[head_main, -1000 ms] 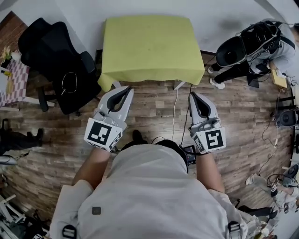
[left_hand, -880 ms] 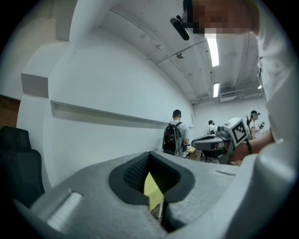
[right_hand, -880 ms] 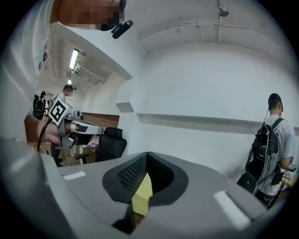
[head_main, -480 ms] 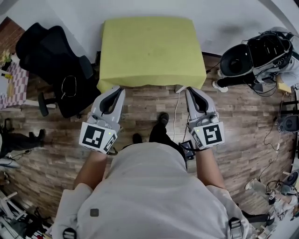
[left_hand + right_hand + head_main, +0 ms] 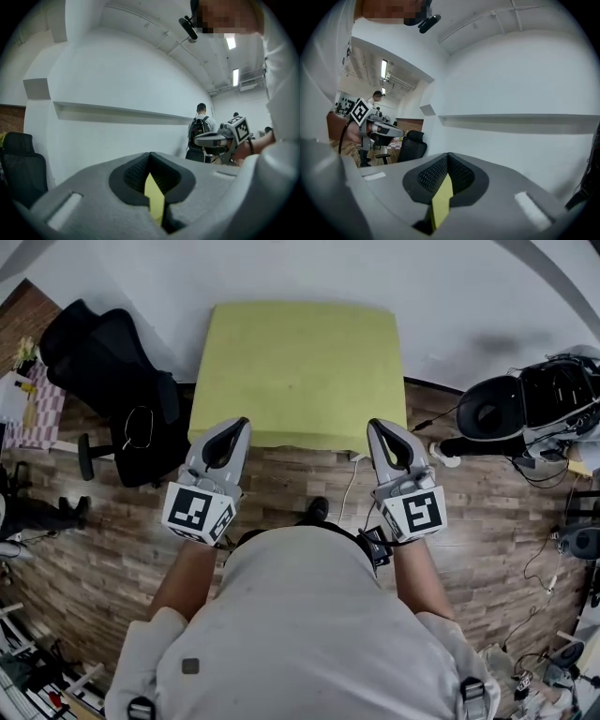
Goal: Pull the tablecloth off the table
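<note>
A yellow-green tablecloth (image 5: pixel 298 371) covers a small table against the white wall and hangs over its front edge. In the head view my left gripper (image 5: pixel 241 423) and right gripper (image 5: pixel 374 425) point at that front edge, one near each front corner, held in the air in front of it. Both are shut with nothing between the jaws. In the left gripper view the left gripper (image 5: pixel 150 154) shows closed jaws with a yellow sliver of tablecloth (image 5: pixel 154 199) seen through the slit. The right gripper (image 5: pixel 449 155) shows the same closed jaws with a yellow sliver of tablecloth (image 5: pixel 440 201).
A black office chair (image 5: pixel 112 381) stands left of the table. Black gear with cables (image 5: pixel 534 409) lies on the wooden floor at the right. A white cable (image 5: pixel 352 484) runs down from the table. A person with a backpack (image 5: pixel 200 131) stands farther off.
The person has stepped toward the table. Both grippers now reach the cloth's front edge instead of hanging over the floor short of it. The jaws stayed shut.
</note>
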